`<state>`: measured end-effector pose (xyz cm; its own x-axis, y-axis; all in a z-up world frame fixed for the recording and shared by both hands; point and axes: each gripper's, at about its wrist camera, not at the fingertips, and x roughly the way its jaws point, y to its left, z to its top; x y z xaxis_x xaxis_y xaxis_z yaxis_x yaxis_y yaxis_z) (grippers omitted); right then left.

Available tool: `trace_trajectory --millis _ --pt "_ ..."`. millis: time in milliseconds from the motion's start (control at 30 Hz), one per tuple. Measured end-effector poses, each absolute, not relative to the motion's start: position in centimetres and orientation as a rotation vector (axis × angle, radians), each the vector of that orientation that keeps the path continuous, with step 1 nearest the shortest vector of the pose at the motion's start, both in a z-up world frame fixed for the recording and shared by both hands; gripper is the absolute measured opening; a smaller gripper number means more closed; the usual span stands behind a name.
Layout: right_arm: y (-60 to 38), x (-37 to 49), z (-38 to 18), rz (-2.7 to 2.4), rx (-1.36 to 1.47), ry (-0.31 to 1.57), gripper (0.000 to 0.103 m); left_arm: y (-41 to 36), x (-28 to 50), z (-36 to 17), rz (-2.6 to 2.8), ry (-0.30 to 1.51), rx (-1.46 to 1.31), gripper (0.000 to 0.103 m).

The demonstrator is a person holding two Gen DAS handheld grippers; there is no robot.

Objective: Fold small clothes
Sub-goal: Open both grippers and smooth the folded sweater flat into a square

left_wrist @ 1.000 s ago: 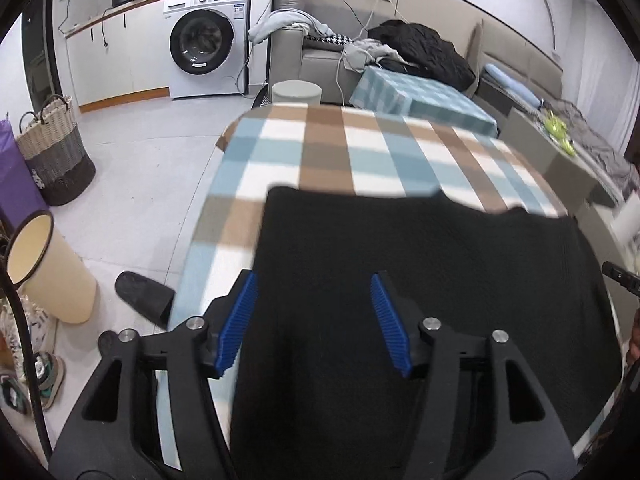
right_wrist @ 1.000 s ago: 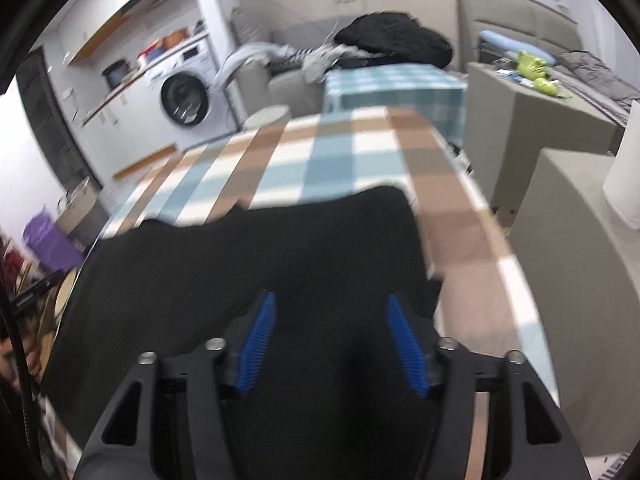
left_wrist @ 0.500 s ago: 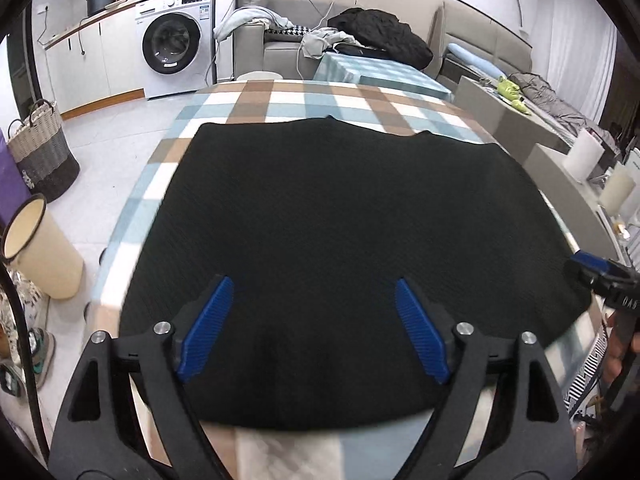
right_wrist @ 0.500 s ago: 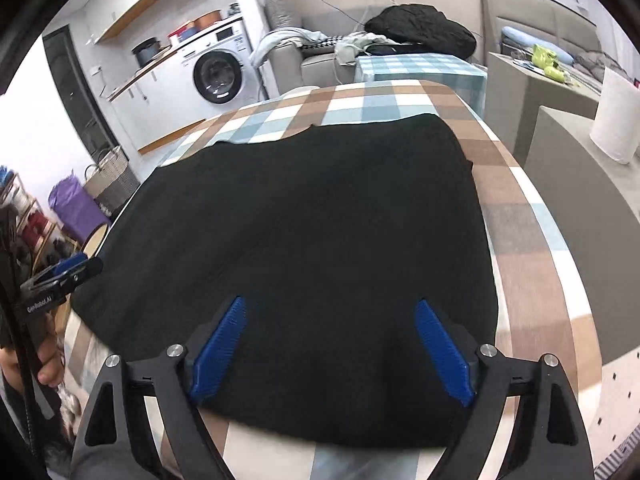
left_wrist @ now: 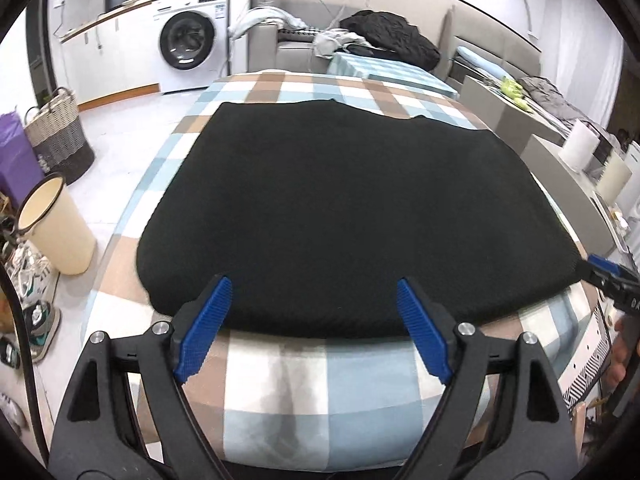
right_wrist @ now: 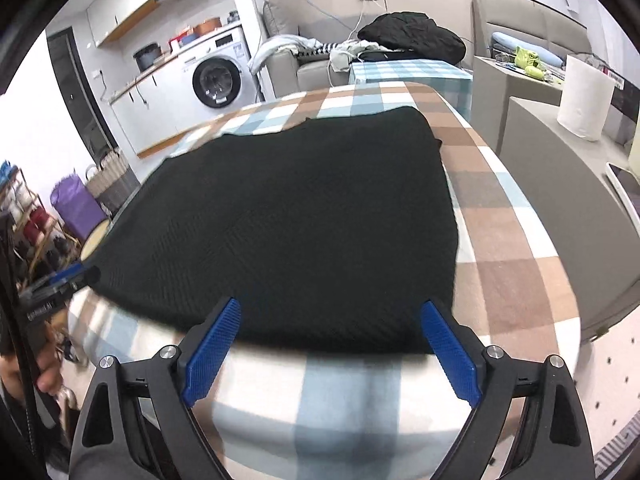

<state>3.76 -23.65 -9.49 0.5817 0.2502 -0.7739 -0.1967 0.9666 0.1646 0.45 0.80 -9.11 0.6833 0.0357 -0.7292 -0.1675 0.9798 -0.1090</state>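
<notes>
Cloth lies flat just ahead of both grippers, left and right, jaws wide, nothing held, long side crosswise on the bench.

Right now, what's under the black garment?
The black garment lies flat on a plaid tablecloth, whose checks show on all sides of it. Whether anything lies between cloth and garment can't be seen; no obvious bulge shows.

A white front-loading washing machine stands upper left under a white counter. A grey upholstered sofa sits top centre, a woven wicker basket at left on pale tiled floor.
</notes>
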Motion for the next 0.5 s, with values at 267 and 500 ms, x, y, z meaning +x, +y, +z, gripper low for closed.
trace_trajectory --millis 267,500 --pt "-26.3 4.4 -10.6 0.193 0.180 0.967 0.093 1.9 -0.2 -9.5 0.153 0.829 -0.195 0.082" --pt "-27.6 5.2 -11.8 0.144 0.303 0.968 0.093 3.0 0.4 -9.5 0.165 0.833 -0.202 0.082"
